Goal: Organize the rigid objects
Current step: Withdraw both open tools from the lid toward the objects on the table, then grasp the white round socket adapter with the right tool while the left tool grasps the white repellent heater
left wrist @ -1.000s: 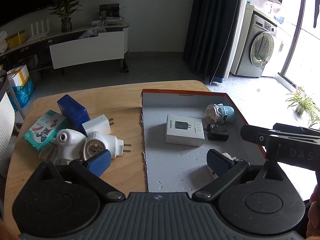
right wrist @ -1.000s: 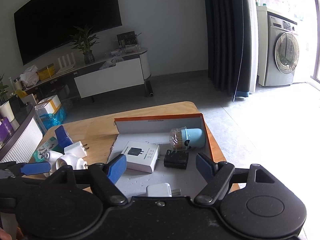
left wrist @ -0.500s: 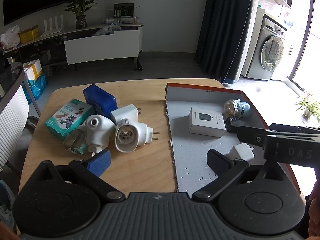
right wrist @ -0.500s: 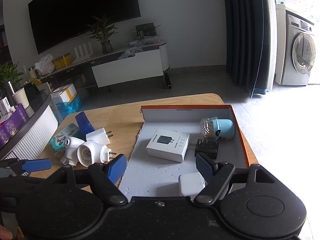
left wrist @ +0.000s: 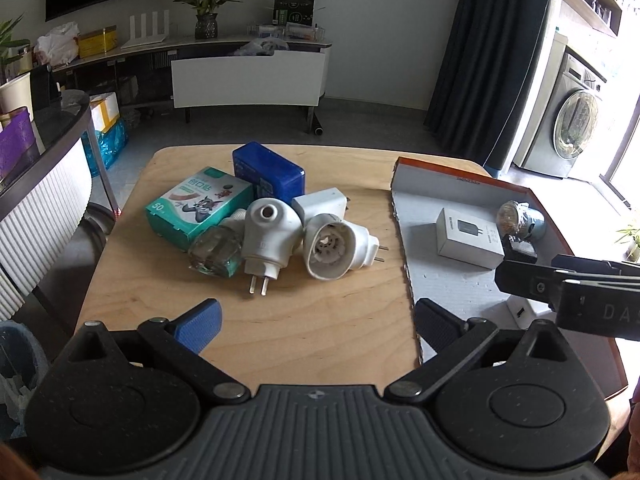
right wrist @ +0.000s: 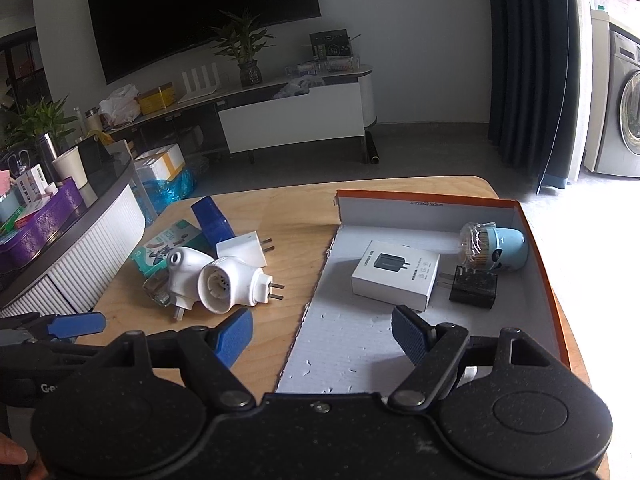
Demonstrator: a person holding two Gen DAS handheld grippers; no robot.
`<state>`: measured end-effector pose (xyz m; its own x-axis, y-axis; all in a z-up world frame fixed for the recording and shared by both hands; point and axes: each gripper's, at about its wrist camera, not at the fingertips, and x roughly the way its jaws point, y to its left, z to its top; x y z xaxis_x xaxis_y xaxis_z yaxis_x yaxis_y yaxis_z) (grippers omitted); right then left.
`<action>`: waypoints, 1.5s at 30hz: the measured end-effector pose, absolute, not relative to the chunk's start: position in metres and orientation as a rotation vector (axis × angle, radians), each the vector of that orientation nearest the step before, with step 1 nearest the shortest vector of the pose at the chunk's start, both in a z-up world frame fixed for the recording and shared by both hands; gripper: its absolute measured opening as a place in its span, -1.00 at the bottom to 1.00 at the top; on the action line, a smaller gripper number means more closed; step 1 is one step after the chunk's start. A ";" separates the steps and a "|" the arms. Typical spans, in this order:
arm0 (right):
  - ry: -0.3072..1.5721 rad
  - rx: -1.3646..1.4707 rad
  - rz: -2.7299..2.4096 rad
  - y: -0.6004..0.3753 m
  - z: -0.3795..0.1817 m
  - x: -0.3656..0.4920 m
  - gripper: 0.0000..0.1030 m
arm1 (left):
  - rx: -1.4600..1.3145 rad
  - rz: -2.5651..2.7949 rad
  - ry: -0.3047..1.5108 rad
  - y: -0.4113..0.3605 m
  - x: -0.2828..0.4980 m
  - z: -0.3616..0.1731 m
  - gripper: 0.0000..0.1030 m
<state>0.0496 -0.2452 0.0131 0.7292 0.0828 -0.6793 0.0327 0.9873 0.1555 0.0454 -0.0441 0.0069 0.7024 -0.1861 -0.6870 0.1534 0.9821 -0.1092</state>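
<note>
A pile lies on the wooden table [left wrist: 320,320]: a round white plug adapter [left wrist: 336,246] [right wrist: 232,286], a white plug device [left wrist: 268,236], a white charger [left wrist: 320,204], a blue box [left wrist: 268,172], a green box [left wrist: 198,204] and a clear bottle [left wrist: 216,252]. The orange-rimmed box [left wrist: 460,178] [right wrist: 424,198] holds a white carton [left wrist: 468,236] [right wrist: 396,274], a black charger [right wrist: 474,286], a blue toothpick holder [right wrist: 492,246] and a white charger [left wrist: 524,312]. My left gripper [left wrist: 316,320] is open and empty, in front of the pile. My right gripper [right wrist: 324,338] is open and empty over the box's near left edge.
A curved white counter [right wrist: 68,256] with clutter stands left of the table. A TV cabinet [left wrist: 248,76] and a washing machine [left wrist: 572,124] stand farther back. The table's right edge lies just past the box.
Both grippers have swung left and pulled back. The white charger has slid out of the right wrist view under the gripper. The pile now sits centred before my left gripper.
</note>
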 end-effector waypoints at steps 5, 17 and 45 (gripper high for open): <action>0.765 0.149 0.045 -0.237 0.010 0.053 0.76 | -0.062 -0.156 0.779 -0.031 0.048 0.002 1.00; 0.788 0.132 0.074 -0.224 0.002 0.063 0.76 | -0.096 -0.077 0.798 -0.001 0.059 -0.008 1.00; 0.913 -0.171 0.527 -0.169 -0.045 0.184 0.78 | -0.139 -0.066 0.779 0.040 0.072 -0.010 1.00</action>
<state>0.1839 -0.1686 -0.0452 0.4949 0.3613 -0.7903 -0.5030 0.8607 0.0784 0.0723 0.0400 -0.0102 0.7099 -0.1106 -0.6955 0.0077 0.9887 -0.1494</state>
